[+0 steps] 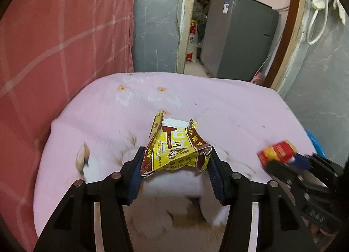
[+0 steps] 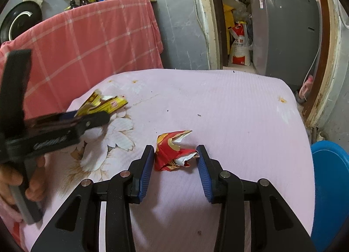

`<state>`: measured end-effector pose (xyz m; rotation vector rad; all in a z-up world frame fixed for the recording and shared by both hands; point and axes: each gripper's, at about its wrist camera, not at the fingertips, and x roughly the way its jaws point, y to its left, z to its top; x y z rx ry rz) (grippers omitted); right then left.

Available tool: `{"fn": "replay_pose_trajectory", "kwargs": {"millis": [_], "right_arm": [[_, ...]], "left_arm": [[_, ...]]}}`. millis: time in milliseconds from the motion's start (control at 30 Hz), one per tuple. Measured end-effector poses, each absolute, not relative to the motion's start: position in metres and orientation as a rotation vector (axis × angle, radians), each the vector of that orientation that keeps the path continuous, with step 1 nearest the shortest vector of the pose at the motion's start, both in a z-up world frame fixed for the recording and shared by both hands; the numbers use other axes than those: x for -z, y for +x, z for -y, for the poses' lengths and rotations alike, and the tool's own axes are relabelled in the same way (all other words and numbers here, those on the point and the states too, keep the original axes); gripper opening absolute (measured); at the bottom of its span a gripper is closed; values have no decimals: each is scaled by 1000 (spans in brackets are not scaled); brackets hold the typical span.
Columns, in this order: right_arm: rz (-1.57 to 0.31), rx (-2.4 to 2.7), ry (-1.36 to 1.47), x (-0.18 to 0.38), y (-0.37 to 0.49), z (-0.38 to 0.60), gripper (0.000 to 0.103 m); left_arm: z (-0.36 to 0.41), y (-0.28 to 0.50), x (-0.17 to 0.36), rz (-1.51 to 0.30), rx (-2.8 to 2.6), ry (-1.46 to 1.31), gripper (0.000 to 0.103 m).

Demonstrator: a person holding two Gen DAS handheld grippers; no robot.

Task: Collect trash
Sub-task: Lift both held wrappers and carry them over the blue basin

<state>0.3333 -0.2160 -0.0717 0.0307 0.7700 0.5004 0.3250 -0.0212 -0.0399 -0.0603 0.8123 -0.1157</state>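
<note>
Left tool (image 1: pixel 175 162): pads pinching the yellow wrapper (image 1: pixel 174 149) on both side edges, wrapper crumpled and bowed up betw. the fingers. It looks lifted just off the pink cloth (image 1: pixel 229 108), but can't tell for sure whether its bottom edge touches. Right tool (image 2: pixel 175 160): pads pressed onto the red wrapper (image 2: pixel 172 154), one each side, wrapper sitting low over the same cloth; contact w/ cloth underneath unclear. In the right view the left tool shows at far left w/ a hand (image 2: pixel 19 186) around its grip, yellow wrapper poking out past the tips.

Further out: cloth covers a worktop, flower print near the left tool. Blue tub (image 2: pixel 329 186) just past the worktop's right edge, prob. where the trash goes, though that's a guess. Red checked cloth (image 2: pixel 91 42) behind, grey appliance (image 2: pixel 283 27) in the doorway.

Risks, as I judge them:
- Both wrappers are thin, springy foil/paper. Held by edges only, so a quick swing could let one slip or pop out.
- Yellow one is bowed, so extra squeeze just folds it, doesn't add hold.
- Tips close to the cloth: dragging low could snag and pull the cloth.
- Two tools near each other; crossing paths toward the tub could make them knock.
- Tub sits below worktop level and partly out of view, so a drop released too soon lands on the floor or cloth edge.
</note>
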Motion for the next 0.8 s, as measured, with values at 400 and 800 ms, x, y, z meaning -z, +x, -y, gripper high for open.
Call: {"fn": "replay_pose_trajectory", "kwargs": {"millis": [400, 800], "right_arm": [[-548, -480, 128, 31, 286, 252, 37], [-273, -329, 104, -45, 232, 317, 37]], "left_arm": [[51, 272, 7, -660, 187, -108, 48], [113, 235, -56, -363, 316, -108, 48]]}}
